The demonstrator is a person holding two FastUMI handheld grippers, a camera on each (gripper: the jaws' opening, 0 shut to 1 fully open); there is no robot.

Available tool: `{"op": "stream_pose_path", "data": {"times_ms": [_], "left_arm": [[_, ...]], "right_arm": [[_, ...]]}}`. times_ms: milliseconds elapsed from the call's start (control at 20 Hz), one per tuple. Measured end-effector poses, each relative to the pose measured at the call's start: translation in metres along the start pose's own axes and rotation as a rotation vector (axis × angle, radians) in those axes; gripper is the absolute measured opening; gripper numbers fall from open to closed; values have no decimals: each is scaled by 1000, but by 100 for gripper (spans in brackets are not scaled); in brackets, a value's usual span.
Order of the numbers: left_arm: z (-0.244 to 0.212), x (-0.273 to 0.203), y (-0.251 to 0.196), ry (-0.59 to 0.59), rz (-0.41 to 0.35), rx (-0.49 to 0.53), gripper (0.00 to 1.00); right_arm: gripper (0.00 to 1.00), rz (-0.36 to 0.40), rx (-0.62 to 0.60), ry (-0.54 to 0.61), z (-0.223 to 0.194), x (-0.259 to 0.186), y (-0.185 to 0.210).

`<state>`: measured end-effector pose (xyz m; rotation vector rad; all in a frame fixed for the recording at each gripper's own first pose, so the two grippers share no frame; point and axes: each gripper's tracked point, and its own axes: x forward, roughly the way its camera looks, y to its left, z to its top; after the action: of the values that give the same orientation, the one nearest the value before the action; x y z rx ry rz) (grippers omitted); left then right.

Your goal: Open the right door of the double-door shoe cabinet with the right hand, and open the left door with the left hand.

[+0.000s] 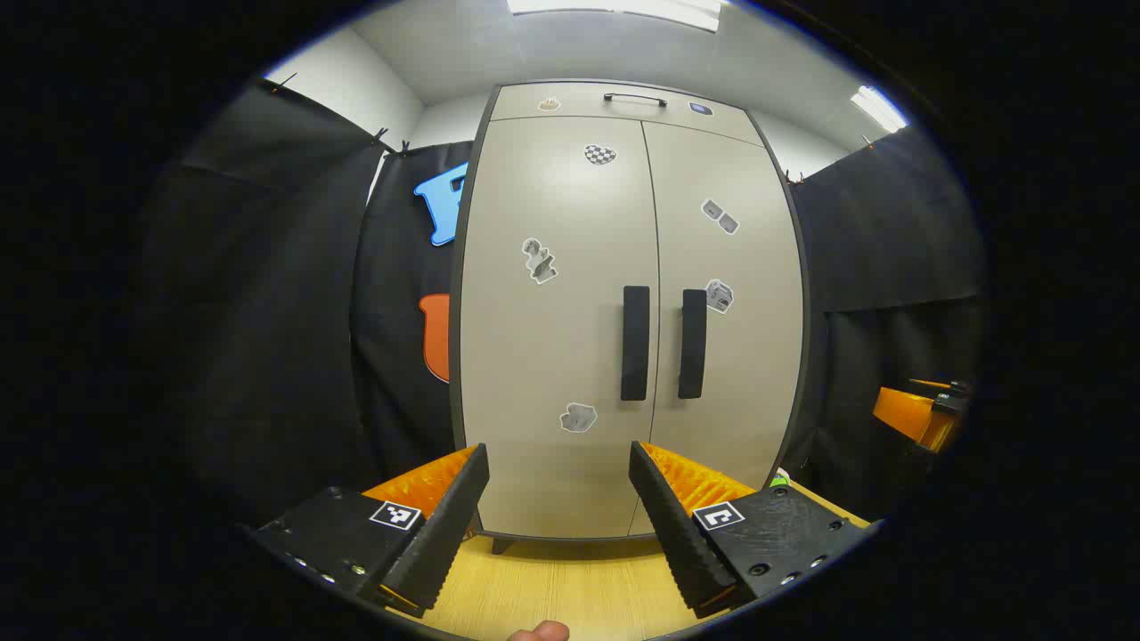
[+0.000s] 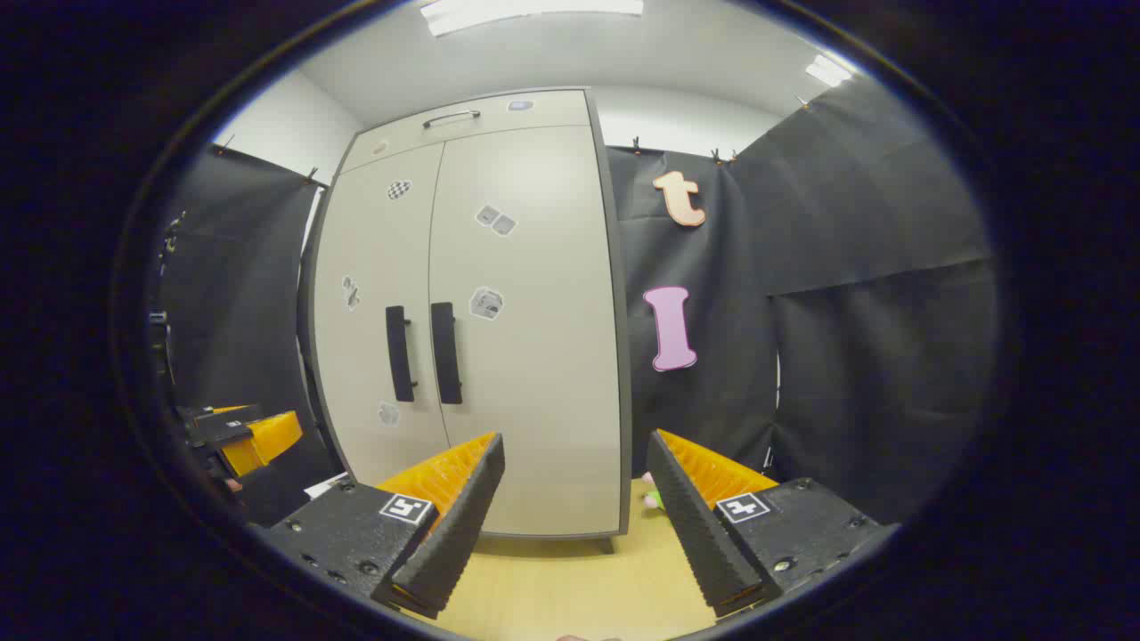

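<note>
Right gripper [image 2: 574, 499], fingers apart and empty, faces the shoe cabinet [image 2: 534, 374] from its right side; the upright right door handle [image 2: 445, 352] lies ahead and leftward; left gripper [image 1: 559, 507], likewise spread, sits squarely before the left door handle [image 1: 635, 343].

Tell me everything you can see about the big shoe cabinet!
The shoe cabinet is tall and beige with a dark frame. It stands upright on a light wooden floor, on short dark feet. Its two doors are shut, meeting down the middle. Each has a long black upright handle: the left handle and the right handle sit side by side. Small stickers dot both doors. Above them a narrow top panel has a thin dark handle. Nothing touches it; both grippers are apart from it.
</note>
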<state>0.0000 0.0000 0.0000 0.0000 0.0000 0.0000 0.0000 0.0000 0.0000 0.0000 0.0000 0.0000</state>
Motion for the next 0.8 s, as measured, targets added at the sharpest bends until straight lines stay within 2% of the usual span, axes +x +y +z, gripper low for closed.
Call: {"op": "stream_pose_path", "data": {"times_ms": [250, 800], "left_arm": [[0, 3, -9, -2, -18, 5, 95], [4, 8, -7, -28, -29, -4, 95]], "right_arm": [[100, 2, -7, 9, -5, 1, 0], [98, -2, 33, 28, -14, 7, 3]]}}
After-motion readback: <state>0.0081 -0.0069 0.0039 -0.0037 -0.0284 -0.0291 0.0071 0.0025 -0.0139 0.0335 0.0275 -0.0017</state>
